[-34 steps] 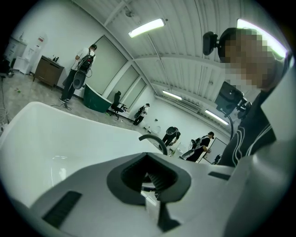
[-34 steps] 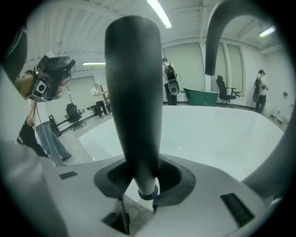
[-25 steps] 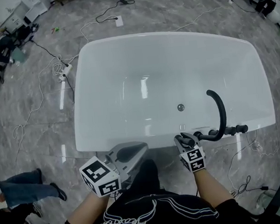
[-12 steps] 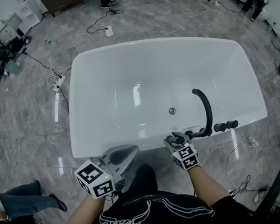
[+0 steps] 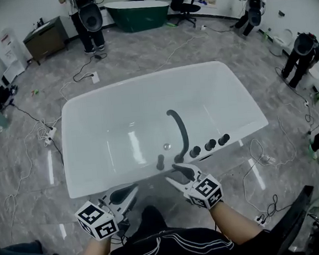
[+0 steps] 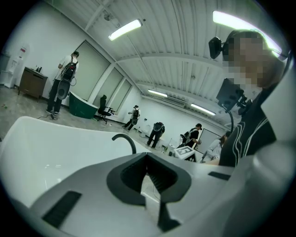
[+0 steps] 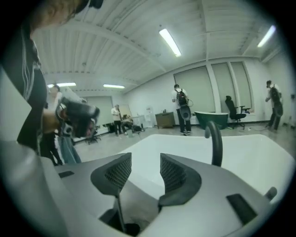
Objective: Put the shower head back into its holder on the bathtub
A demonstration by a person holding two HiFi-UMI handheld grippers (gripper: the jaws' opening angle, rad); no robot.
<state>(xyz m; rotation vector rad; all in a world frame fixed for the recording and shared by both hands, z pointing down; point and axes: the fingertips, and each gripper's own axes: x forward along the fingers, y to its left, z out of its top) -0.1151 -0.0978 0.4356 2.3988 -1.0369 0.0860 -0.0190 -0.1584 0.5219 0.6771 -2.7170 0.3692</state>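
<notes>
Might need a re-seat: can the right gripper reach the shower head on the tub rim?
Probably yes. The right gripper, its jaws just opening and empty, hovers close to the shower head on the bathtub rim; nothing lies between them, and the spout stands to one side.

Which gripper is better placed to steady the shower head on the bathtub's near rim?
Right. The right gripper sits nearest the shower head, its jaws open, having just been opening, with nothing between them. The left gripper is shut and farther off.
</notes>
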